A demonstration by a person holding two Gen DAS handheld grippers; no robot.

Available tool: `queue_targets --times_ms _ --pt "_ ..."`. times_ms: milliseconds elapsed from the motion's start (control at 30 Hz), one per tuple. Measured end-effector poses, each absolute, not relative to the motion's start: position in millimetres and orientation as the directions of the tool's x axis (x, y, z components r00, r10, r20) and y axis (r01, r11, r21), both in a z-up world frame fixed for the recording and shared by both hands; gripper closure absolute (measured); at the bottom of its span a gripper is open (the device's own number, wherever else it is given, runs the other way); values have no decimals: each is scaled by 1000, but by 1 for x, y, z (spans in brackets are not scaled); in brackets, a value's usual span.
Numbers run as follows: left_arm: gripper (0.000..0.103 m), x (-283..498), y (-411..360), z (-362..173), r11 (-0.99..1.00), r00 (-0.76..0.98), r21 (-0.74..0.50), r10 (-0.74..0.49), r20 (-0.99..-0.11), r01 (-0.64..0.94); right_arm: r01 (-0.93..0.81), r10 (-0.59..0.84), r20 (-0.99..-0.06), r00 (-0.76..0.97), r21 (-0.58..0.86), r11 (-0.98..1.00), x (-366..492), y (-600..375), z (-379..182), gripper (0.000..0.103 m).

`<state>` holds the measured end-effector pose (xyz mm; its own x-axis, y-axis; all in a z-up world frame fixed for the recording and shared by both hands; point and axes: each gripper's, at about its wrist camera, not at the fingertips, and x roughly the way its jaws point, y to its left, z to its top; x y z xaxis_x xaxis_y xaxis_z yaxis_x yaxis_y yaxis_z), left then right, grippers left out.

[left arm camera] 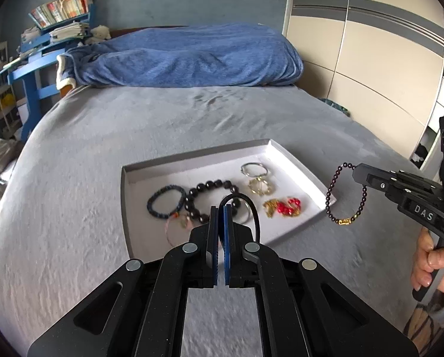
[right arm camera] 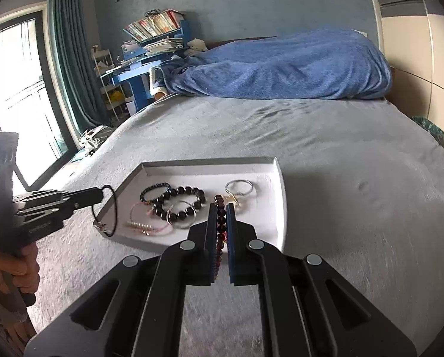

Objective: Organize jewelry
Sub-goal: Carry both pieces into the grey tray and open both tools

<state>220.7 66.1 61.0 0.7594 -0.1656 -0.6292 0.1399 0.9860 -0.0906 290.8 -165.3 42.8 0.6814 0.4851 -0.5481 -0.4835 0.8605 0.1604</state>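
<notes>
A white shallow tray (left arm camera: pixel 162 178) (right arm camera: pixel 269 208) lies on the grey bed. It holds a blue bead bracelet (left arm camera: pixel 165 203), a large black bead bracelet (left arm camera: pixel 213 186), a silver ring (left arm camera: pixel 254 169), a pale gold bracelet (left arm camera: pixel 260 186), a red and gold piece (left arm camera: pixel 284 206) and a pink string bracelet (right arm camera: pixel 146 218). My left gripper (left arm camera: pixel 221 208) (right arm camera: pixel 101 195) is shut on a thin black cord bracelet (left arm camera: pixel 253 208) (right arm camera: pixel 114 205), lifted over the tray's left edge. My right gripper (right arm camera: pixel 221 206) (left arm camera: pixel 355 172) is shut on a dark red bead bracelet (right arm camera: pixel 221 223) with a gold charm (left arm camera: pixel 344 222), which hangs beyond the tray's right edge.
A rumpled blue blanket (left arm camera: pixel 192 56) lies across the head of the bed. A blue desk with books (left arm camera: pixel 58 15) stands at the far left, a wardrobe (left arm camera: pixel 370 59) on the right, and a window with a teal curtain (right arm camera: pixel 70 59) at the left. A hand (left arm camera: pixel 430 261) grips the right tool.
</notes>
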Motion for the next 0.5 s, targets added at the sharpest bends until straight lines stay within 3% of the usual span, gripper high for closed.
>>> queue_targets --times_ms 500 --pt "100 251 72 33 993 731 -85 -122 -672 87 -546 529 -569 629 161 822 317 -109 35 97"
